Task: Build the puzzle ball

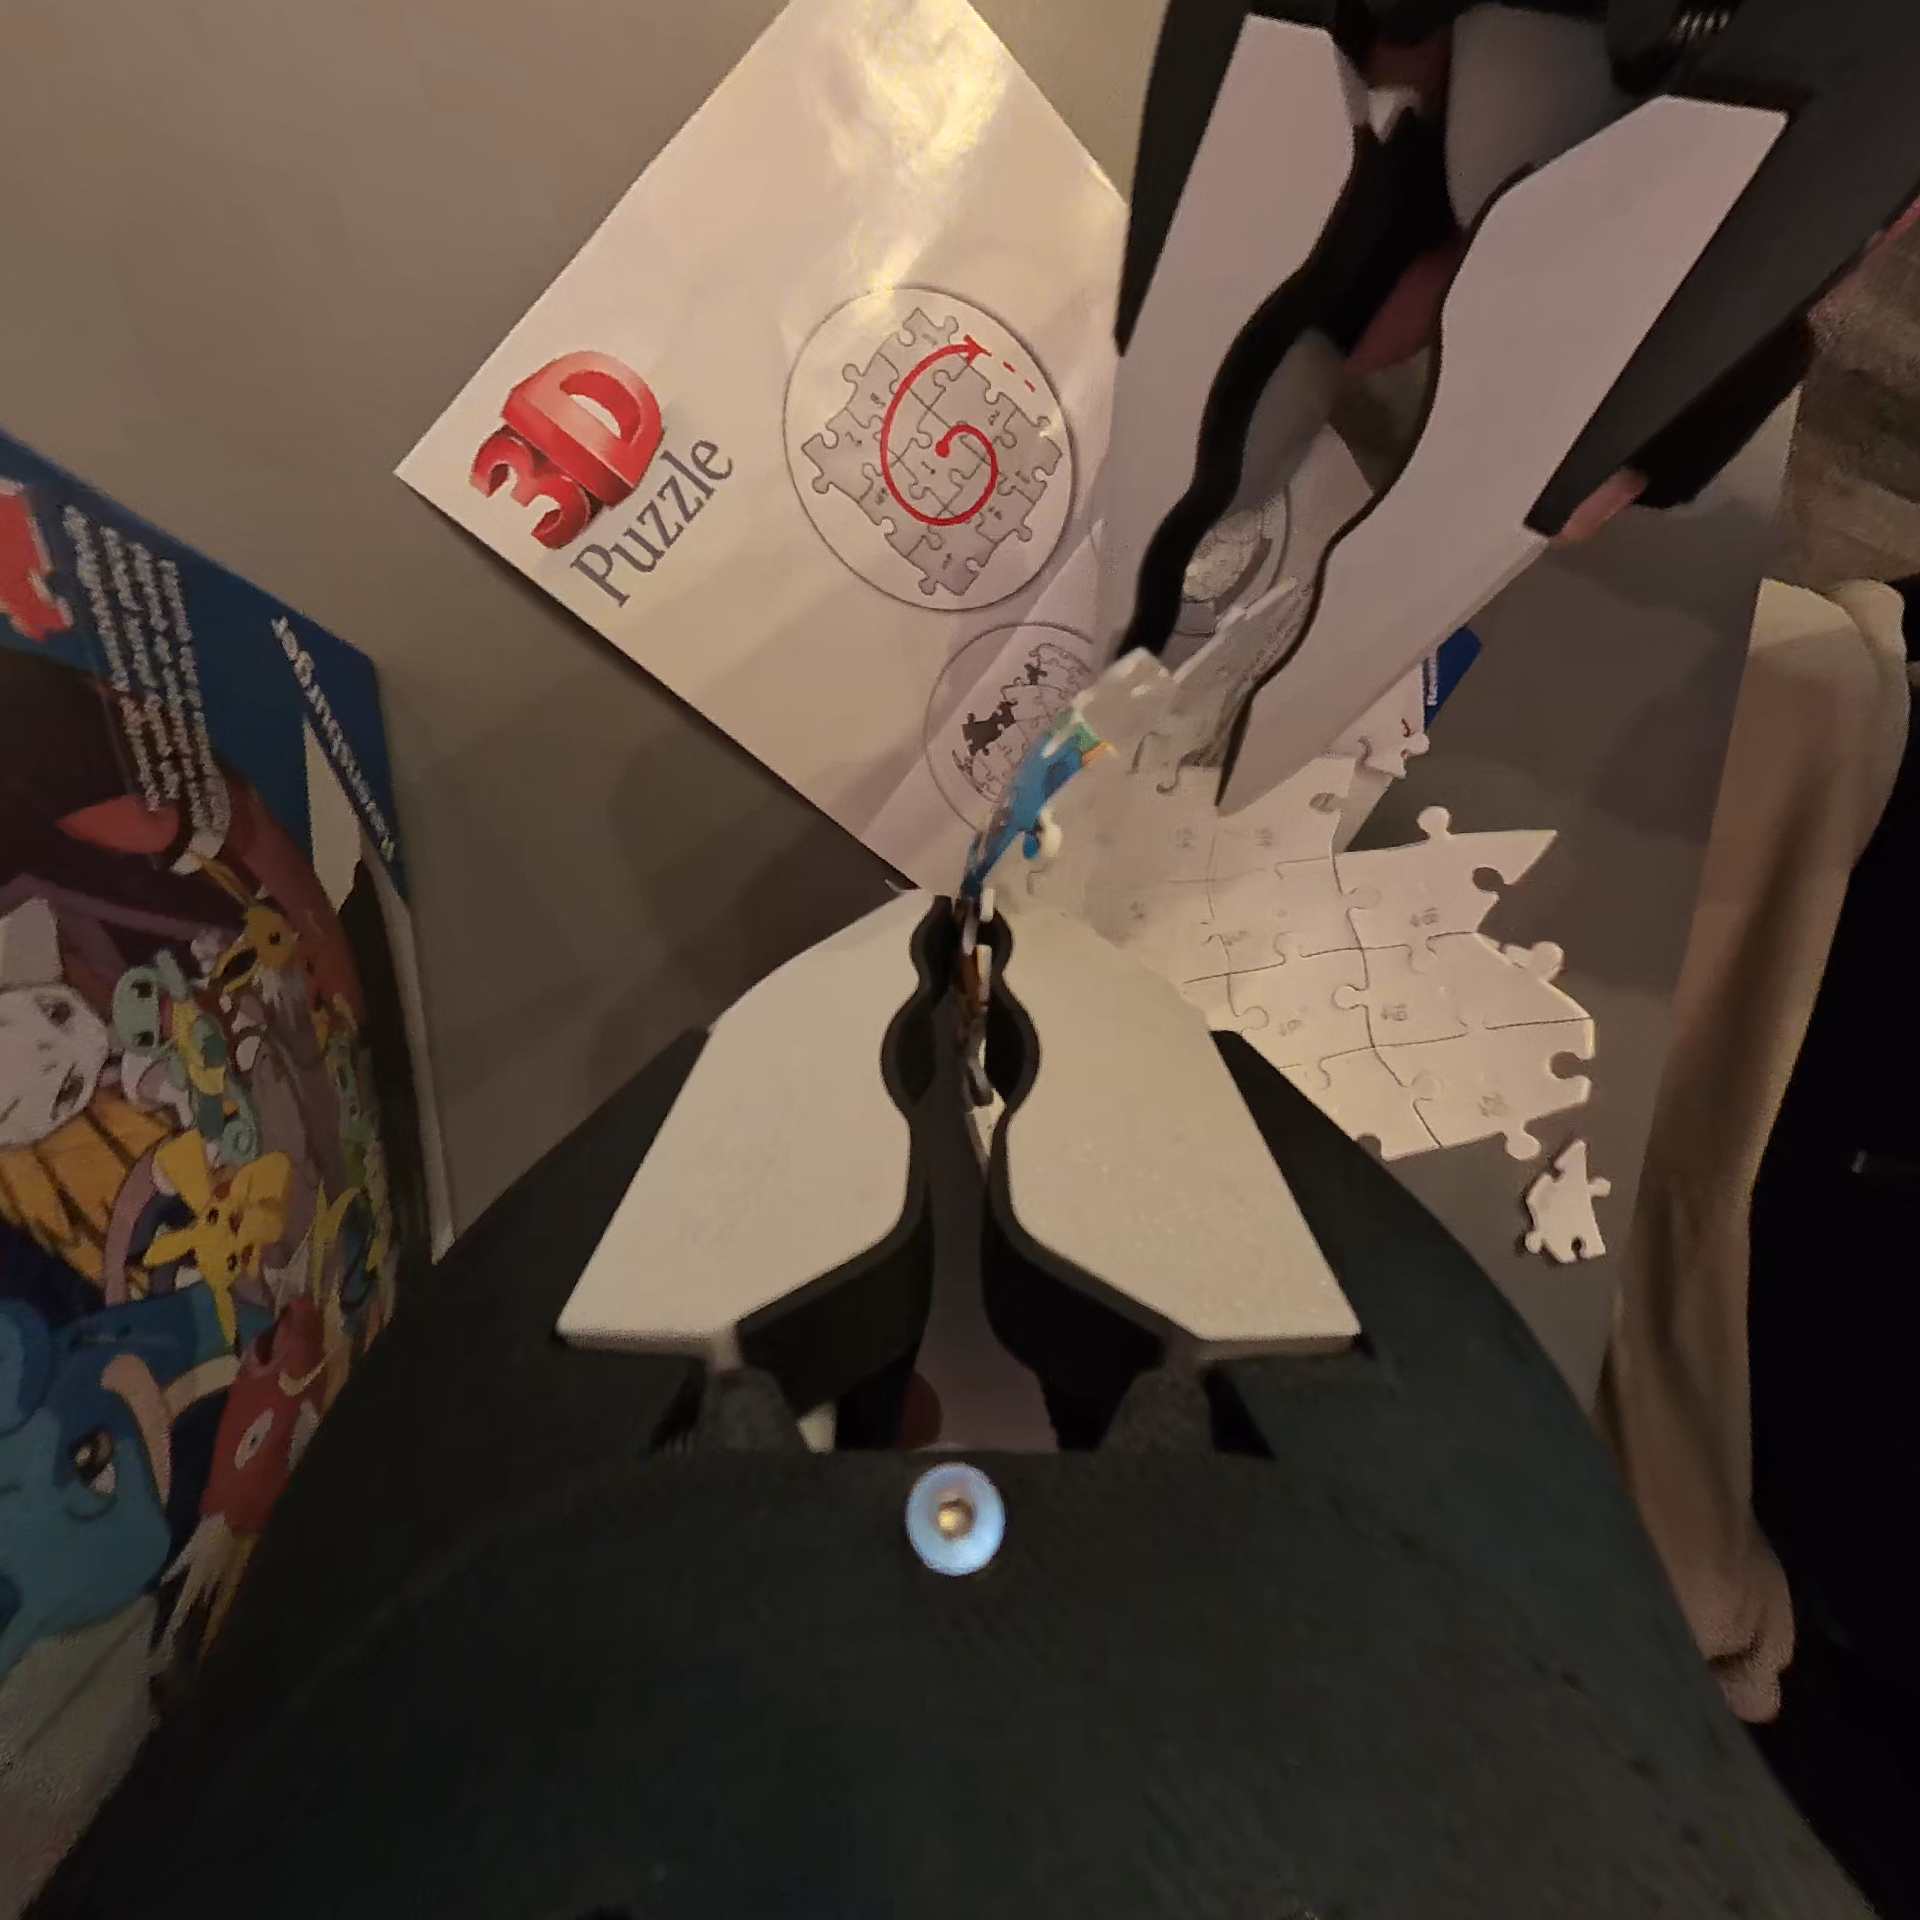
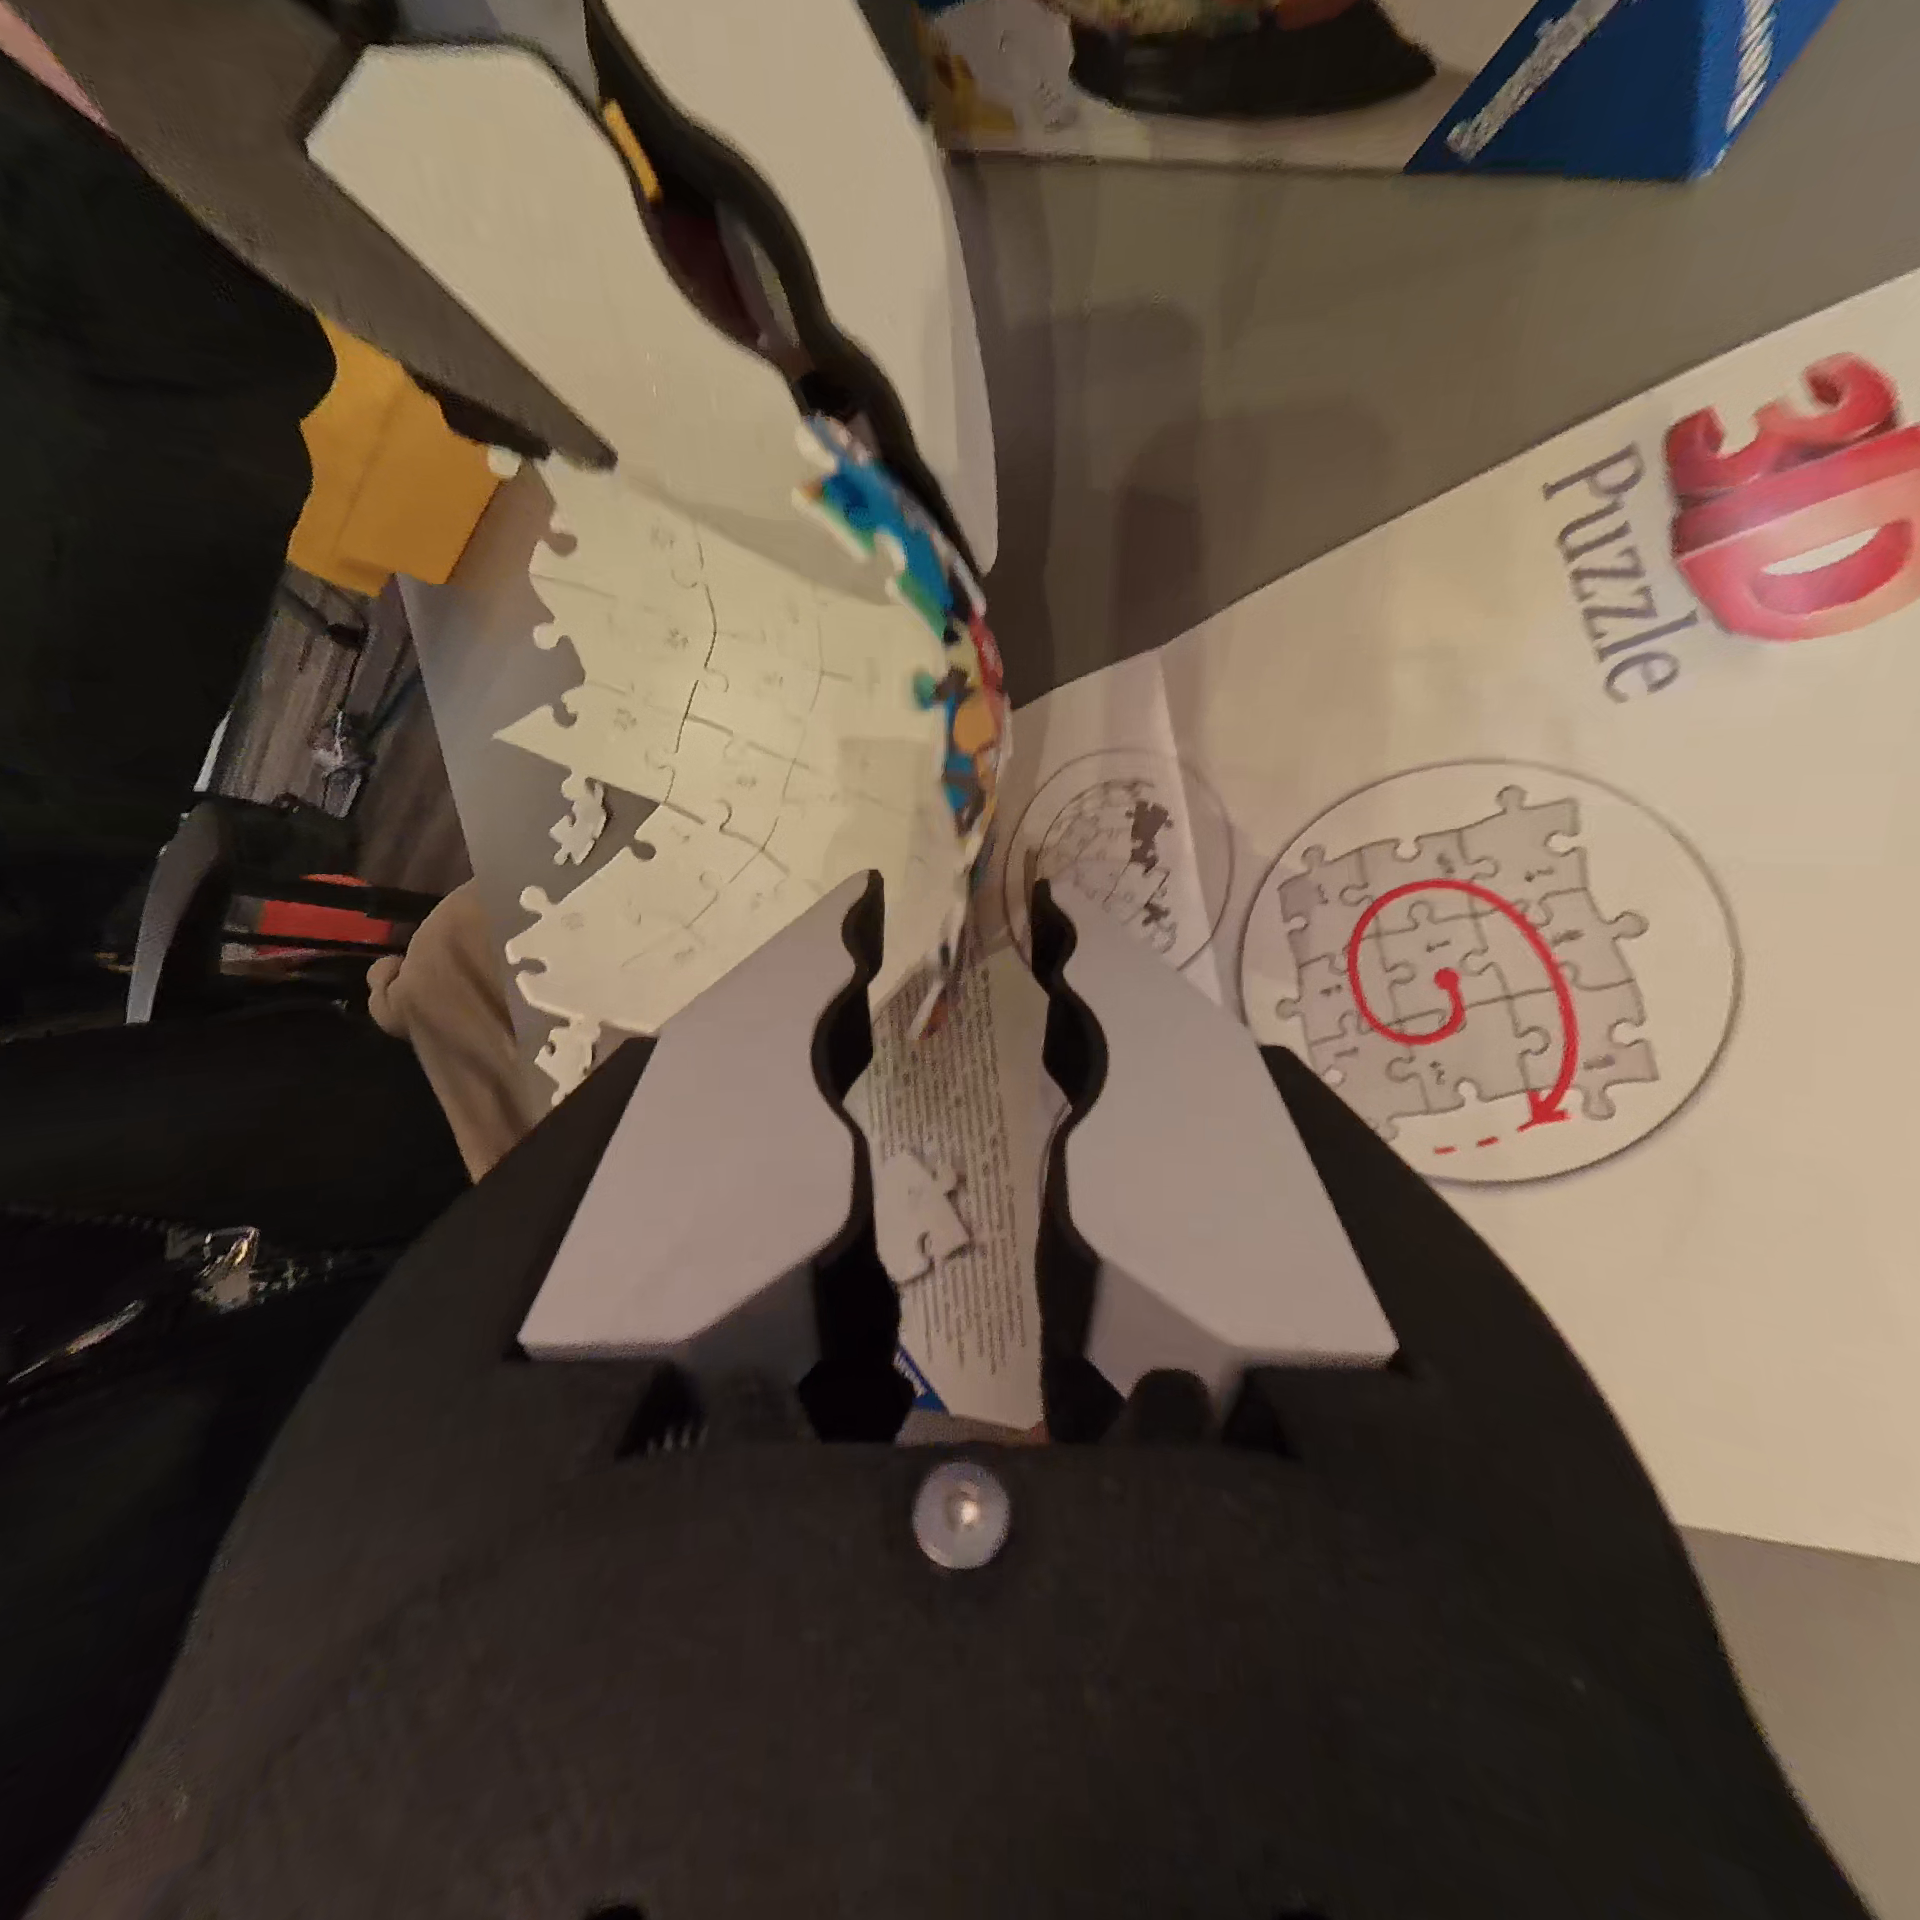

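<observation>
White on its curved plastic back, the part-built puzzle shell (image 2: pixel 707 727) hangs pinched by its rim in the left gripper (image 1: pixel 961 914), just ahead of the spread right gripper (image 2: pixel 956 894), which likely needs another loose piece (image 1: pixel 1567 1205).

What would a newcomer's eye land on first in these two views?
Probably the curved sheet of joined puzzle pieces, white back showing, colour along its edge, held up with that edge clamped in the left hand-held gripper. Next, the right hand-held gripper, open around the sheet's lower edge. Behind lies the white instruction sheet on the grey table, the picture box far left.
</observation>
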`<state>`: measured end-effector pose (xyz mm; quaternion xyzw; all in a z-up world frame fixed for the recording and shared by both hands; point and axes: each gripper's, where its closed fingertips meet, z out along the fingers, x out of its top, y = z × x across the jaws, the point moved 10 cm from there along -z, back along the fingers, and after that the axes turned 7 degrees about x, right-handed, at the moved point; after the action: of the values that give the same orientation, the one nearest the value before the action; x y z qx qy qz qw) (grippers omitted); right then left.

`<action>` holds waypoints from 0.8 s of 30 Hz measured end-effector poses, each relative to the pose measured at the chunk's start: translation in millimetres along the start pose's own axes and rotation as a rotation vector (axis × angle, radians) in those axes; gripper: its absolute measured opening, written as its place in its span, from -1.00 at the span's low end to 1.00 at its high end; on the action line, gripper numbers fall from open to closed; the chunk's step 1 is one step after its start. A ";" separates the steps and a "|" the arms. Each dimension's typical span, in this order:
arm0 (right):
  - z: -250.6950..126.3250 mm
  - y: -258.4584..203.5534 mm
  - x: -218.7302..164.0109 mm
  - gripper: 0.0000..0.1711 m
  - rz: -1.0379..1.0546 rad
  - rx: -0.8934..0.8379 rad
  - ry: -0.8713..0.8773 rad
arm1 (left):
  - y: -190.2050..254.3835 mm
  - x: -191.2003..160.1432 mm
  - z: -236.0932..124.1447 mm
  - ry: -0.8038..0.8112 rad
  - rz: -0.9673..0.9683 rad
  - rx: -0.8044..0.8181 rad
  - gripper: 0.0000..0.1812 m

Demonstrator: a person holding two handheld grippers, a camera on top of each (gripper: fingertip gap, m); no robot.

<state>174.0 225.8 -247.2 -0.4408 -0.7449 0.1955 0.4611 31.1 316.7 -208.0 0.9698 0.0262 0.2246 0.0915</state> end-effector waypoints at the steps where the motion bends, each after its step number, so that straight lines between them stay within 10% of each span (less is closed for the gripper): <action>1: -0.5 -0.4 -2.1 -0.69 0.001 -0.007 -0.004 | 0.2 -0.5 -1.3 0.012 -0.009 0.009 -0.96; 24: -1.0 -12.4 -2.4 -0.94 0.009 -0.143 0.070 | 22.4 -3.5 -19.1 0.077 -0.052 0.228 -0.97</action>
<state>169.4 217.0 -239.3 -0.4827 -0.7383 0.1283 0.4532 19.8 297.5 -188.5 0.9635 0.0804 0.2548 -0.0148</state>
